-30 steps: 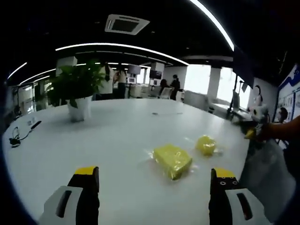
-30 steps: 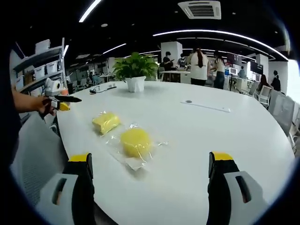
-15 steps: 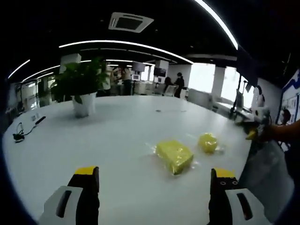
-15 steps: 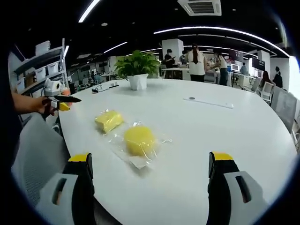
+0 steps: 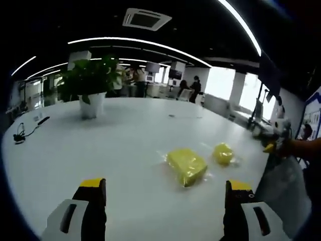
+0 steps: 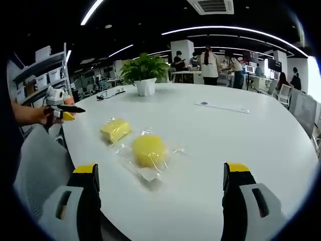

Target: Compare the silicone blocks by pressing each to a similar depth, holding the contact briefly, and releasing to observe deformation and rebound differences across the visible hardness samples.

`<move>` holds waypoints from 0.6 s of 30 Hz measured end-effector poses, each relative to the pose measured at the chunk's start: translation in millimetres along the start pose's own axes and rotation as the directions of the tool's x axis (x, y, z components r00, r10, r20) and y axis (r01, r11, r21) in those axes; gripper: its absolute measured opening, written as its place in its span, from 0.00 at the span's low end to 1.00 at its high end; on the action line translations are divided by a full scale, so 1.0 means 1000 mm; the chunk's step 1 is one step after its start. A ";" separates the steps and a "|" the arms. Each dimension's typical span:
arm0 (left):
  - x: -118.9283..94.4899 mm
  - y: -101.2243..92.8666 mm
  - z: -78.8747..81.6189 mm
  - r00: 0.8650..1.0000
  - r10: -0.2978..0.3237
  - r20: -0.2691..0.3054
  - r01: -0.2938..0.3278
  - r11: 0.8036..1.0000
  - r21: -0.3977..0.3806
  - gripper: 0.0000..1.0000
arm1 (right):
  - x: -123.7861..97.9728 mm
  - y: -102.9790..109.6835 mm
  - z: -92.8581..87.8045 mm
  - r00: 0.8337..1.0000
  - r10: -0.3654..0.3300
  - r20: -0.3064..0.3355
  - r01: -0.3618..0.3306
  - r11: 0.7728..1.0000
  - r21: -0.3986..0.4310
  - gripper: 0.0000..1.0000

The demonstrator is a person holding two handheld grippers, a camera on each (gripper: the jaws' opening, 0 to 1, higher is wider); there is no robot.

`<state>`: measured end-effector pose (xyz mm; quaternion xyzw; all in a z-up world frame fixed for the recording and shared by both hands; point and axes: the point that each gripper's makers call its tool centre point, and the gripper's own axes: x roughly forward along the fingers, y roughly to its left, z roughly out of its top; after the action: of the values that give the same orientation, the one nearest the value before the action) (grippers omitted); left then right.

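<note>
While both yellow blocks lie untouched in clear wrap on the white desk (image 6: 241, 135), the pressing looks not yet begun: the left tool (image 5: 163, 193) gapes short of the rectangular block (image 5: 186, 165), the right tool (image 6: 160, 193) gapes before the round block (image 6: 148, 150).

Each tool (image 5: 164, 198) (image 6: 161, 193) has black jaws with yellow tips on seemingly pale grey housings.
</note>
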<state>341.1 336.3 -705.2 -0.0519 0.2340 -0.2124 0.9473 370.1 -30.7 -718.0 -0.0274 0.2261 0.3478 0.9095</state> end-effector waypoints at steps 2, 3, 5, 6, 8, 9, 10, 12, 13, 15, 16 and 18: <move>0.002 -0.001 0.002 1.000 0.002 -0.003 -0.002 1.000 0.001 1.00 | 0.000 0.000 0.000 1.000 0.000 0.002 0.000 1.000 0.001 0.96; 0.002 -0.001 0.002 1.000 0.001 -0.003 -0.001 1.000 0.001 1.00 | 0.000 0.000 0.000 1.000 -0.001 0.001 0.001 1.000 0.001 0.96; 0.003 -0.002 0.004 1.000 0.001 -0.002 -0.001 1.000 0.000 1.00 | 0.000 0.001 0.000 1.000 -0.001 0.001 0.001 1.000 0.004 0.96; 0.003 -0.003 0.005 1.000 -0.001 -0.003 0.001 1.000 0.000 1.00 | -0.001 0.000 0.000 1.000 -0.002 0.002 0.002 1.000 0.003 0.96; 0.004 0.000 0.004 1.000 -0.010 -0.011 0.010 1.000 -0.011 1.00 | -0.001 -0.001 0.000 1.000 -0.006 0.005 0.006 1.000 0.006 0.96; 0.005 0.001 0.003 1.000 -0.017 -0.017 0.017 1.000 -0.023 1.00 | -0.002 -0.002 0.000 1.000 -0.008 0.007 0.008 1.000 0.008 0.96; 0.005 0.001 0.003 1.000 -0.016 -0.018 0.016 1.000 -0.023 1.00 | -0.002 -0.002 0.000 1.000 -0.009 0.007 0.009 1.000 0.008 0.96; 0.007 0.003 0.004 1.000 -0.019 -0.022 0.018 1.000 -0.023 1.00 | -0.002 -0.003 -0.001 1.000 -0.009 0.006 0.009 1.000 0.011 0.96; 0.007 0.003 0.005 1.000 -0.021 -0.020 0.020 0.999 -0.030 1.00 | -0.003 -0.003 -0.002 1.000 -0.009 0.008 0.009 1.000 0.014 0.96; 0.008 -0.001 0.009 0.999 -0.035 -0.007 0.034 0.999 -0.039 1.00 | -0.003 -0.002 -0.002 1.000 -0.009 0.010 0.009 1.000 0.016 0.96; 0.009 -0.001 0.011 0.999 -0.037 -0.003 0.037 0.998 -0.042 1.00 | -0.003 -0.002 -0.002 1.000 -0.009 0.010 0.009 1.000 0.016 0.96; 0.011 -0.003 0.016 0.999 -0.045 0.002 0.045 0.998 -0.048 1.00 | -0.003 -0.001 -0.002 1.000 -0.008 0.011 0.008 1.000 0.016 0.96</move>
<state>356.0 328.5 -695.4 -0.0800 0.2375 -0.2279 0.9409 367.7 -34.0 -718.2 -0.0191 0.2239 0.3426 0.9122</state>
